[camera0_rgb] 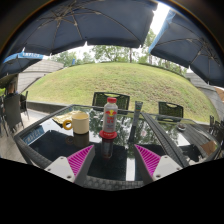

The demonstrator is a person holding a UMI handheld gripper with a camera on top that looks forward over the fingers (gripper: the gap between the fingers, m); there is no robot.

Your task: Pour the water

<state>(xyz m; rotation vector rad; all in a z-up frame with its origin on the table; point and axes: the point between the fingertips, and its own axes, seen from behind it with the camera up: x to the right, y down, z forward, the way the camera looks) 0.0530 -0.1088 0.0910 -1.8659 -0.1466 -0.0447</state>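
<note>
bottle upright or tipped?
Upright: the bottle stands on the glass table, red cap on top, just ahead of the open gripper.

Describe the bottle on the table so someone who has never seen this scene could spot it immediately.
Start at the dark glass patio table under the umbrellas, with the grassy slope behind it. The bottle stands upright near the table's middle, just ahead of the open gripper, in line with the gap between its fingers. It is tall and red-labelled, unlike the short cream cup beside it.
</note>
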